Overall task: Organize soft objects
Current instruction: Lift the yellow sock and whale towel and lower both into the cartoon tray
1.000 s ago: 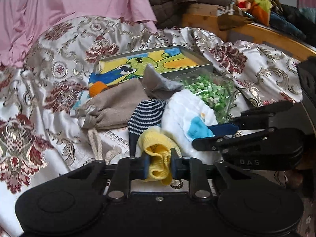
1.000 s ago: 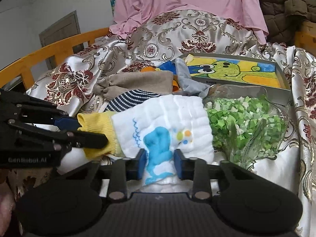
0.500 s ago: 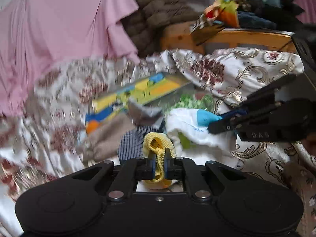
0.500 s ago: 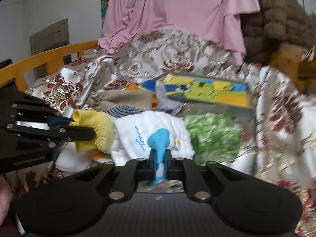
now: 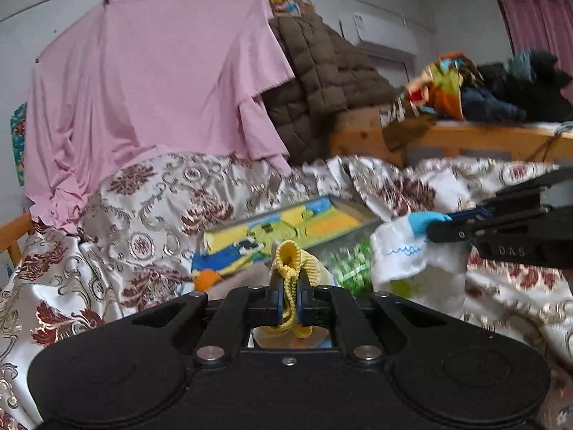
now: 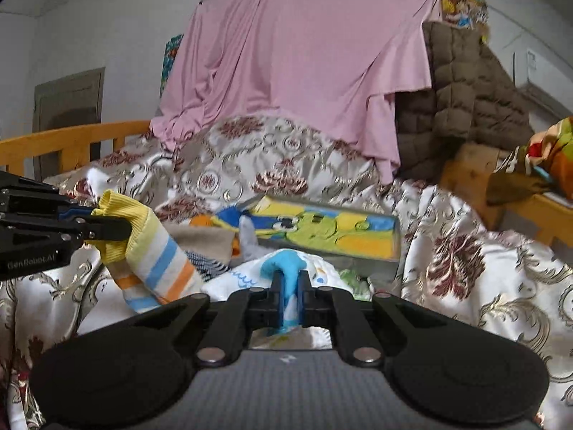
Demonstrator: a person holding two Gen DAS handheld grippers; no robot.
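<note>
My left gripper (image 5: 289,286) is shut on the yellow cuff of a striped sock (image 5: 292,265) and holds it lifted; in the right wrist view the sock (image 6: 157,265) hangs from the left gripper (image 6: 107,227), showing white, blue and orange stripes. My right gripper (image 6: 289,285) is shut on the blue patch of a white cloth (image 6: 283,268) and holds it raised; in the left wrist view the cloth (image 5: 412,261) hangs from the right gripper (image 5: 440,225). A beige pouch (image 6: 204,242) and a dark striped sock (image 6: 207,263) lie on the bed below.
A flat box with a green cartoon lid (image 6: 322,231) lies on the patterned bedspread (image 6: 465,268). A bag of green bits (image 5: 352,265) sits beside it. A pink sheet (image 5: 150,89) and brown quilt (image 5: 322,82) hang behind. Wooden bed rails (image 6: 71,139) run along the sides.
Both grippers closed on their items and lifted them off the pile; the views tilted up. The sock now hangs free, showing its stripes.
</note>
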